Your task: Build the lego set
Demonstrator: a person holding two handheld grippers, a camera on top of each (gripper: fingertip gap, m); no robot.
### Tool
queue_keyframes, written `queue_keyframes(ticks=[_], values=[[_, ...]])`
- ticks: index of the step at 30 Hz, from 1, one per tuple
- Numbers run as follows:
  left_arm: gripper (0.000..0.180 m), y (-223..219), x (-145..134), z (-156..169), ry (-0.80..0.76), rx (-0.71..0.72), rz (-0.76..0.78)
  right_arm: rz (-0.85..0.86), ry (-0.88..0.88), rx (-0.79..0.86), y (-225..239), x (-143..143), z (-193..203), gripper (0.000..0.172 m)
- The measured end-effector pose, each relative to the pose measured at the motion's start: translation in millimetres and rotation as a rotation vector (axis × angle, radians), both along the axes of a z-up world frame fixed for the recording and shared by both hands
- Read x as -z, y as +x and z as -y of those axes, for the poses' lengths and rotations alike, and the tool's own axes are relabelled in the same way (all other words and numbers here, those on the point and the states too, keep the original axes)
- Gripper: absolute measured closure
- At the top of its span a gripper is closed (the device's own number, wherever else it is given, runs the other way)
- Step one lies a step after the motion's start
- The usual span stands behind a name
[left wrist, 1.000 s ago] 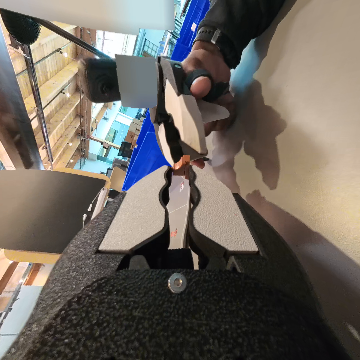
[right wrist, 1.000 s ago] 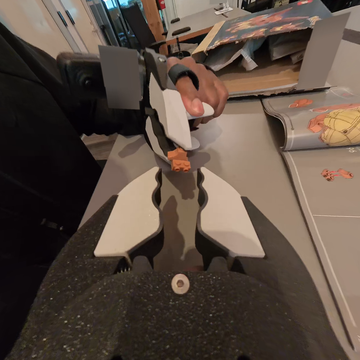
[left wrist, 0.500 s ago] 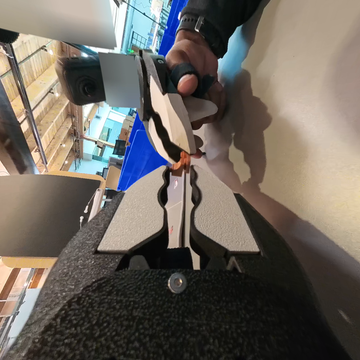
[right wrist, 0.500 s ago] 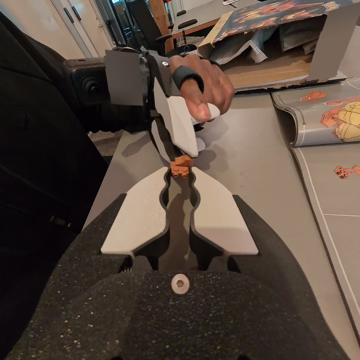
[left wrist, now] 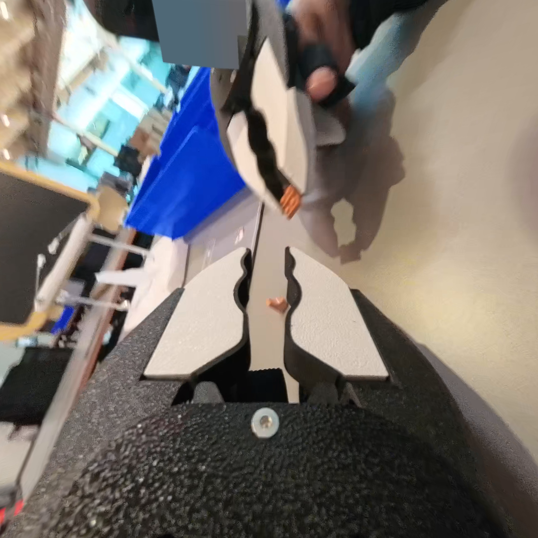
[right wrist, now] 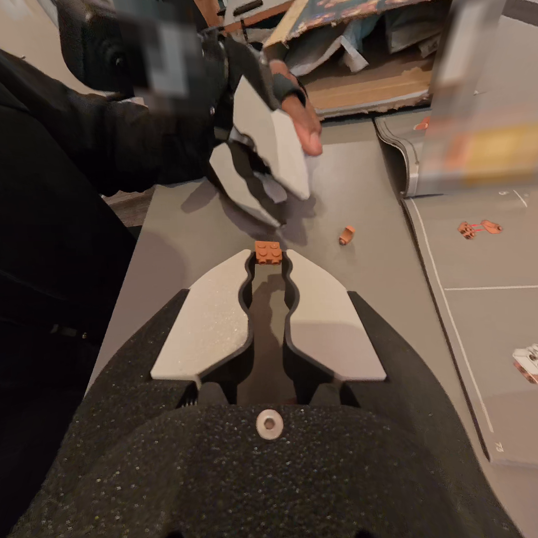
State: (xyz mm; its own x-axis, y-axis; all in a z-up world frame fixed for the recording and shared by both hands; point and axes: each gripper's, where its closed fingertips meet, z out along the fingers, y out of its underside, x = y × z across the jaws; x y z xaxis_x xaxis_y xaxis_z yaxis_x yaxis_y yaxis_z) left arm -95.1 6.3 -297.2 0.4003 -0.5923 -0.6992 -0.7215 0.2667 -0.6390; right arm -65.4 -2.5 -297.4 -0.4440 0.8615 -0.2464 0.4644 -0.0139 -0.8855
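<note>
The orange studded brick (right wrist: pixel 268 254) sat pinched in the right gripper (right wrist: pixel 268 256) (left gripper (left wrist: pixel 267 253) gaped empty), studs up.

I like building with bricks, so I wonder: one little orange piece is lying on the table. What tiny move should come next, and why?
Probably lower the empty left hand-held gripper onto the small orange piece lying loose on the grey table. The right hand-held gripper already pinches the studded orange brick.
</note>
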Motion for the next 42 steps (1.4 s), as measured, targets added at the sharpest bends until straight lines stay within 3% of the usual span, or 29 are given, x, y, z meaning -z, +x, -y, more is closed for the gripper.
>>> queue_keyframes(ticks=[6, 8, 14, 21, 25, 32, 34, 42], values=[[0.153, -36.9, 37.1, -17.8, -0.280, -0.227, -0.020, 0.137, 0.108, 0.060, 0.7, 24.2, -12.2, 0.155], [0.159, -35.3, 42.6, -20.3, -0.338, -0.247, 0.005, 0.189, 0.221, 0.080, 2.5, 37.0, -18.4, 0.155], [0.152, -29.4, 44.7, -27.4, -0.463, -0.272, 0.105, 0.247, 0.416, 0.036, 6.7, 56.8, -16.4, 0.155], [0.154, -32.3, 48.7, -30.2, -0.552, -0.317, 0.151, 0.251, 0.390, -0.010, 10.2, 56.9, -13.8, 0.154], [0.169, -31.6, 51.2, -29.9, -0.579, -0.318, 0.150, 0.240, 0.381, -0.028, 11.1, 55.3, -11.4, 0.154], [0.177, -27.7, 47.7, -28.3, -0.620, -0.330, 0.228, 0.187, 0.377, 0.013, 7.4, 47.5, -18.7, 0.145], [0.177, -25.4, 42.7, -30.3, -0.636, -0.352, 0.306, 0.161, 0.391, 0.056, 2.8, 44.7, -25.0, 0.144], [0.178, 2.2, 2.1, -37.6, -0.753, -0.320, 0.884, -0.067, 0.473, 0.222, -21.1, 18.0, -36.3, 0.142]])
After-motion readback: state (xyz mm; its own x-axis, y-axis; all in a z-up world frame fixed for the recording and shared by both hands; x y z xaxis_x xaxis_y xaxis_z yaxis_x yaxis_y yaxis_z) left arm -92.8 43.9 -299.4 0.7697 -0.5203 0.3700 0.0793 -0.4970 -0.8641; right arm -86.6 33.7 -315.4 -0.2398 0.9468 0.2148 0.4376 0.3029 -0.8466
